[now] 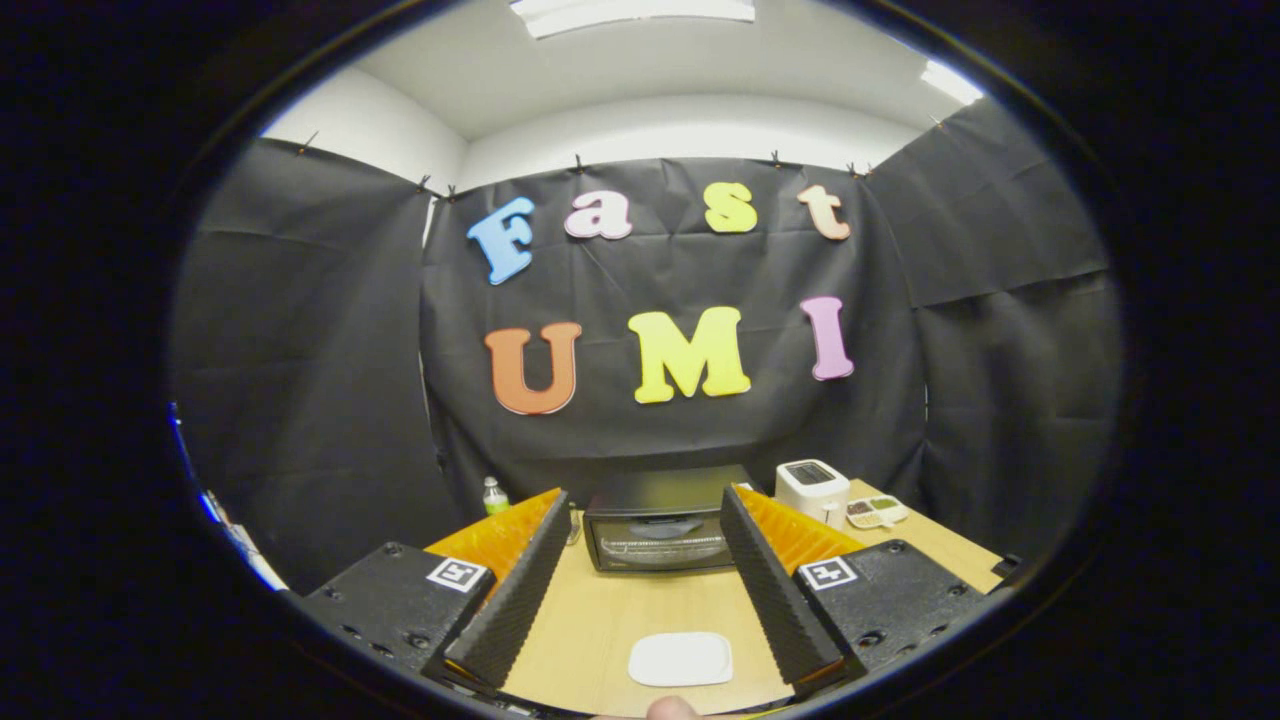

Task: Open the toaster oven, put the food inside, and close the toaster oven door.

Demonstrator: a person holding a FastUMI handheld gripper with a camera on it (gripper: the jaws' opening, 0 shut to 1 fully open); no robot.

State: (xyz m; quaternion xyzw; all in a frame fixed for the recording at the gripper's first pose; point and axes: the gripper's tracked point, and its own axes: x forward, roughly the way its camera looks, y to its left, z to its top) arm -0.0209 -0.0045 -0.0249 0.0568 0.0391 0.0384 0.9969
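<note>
Toaster oven [658, 528]: black, at the far middle of the bench [600, 620], door shut, glass front facing the tool [646, 535]; what lies behind the glass cannot be made out. Tool: fingers spread wide, holding nothing, raised over the near bench with the oven framed between them and well beyond the tips. White plate [680, 659]: flat on the near bench between the fingers, with no food seen on it. White appliance [812, 488] and small sectioned tray [877, 512]: far right. Bottle [494, 496]: far left. Stage, as a judgement: a shut door and a bare plate fit either food yet to go in or food already shut inside; the frame does not settle which.
</note>
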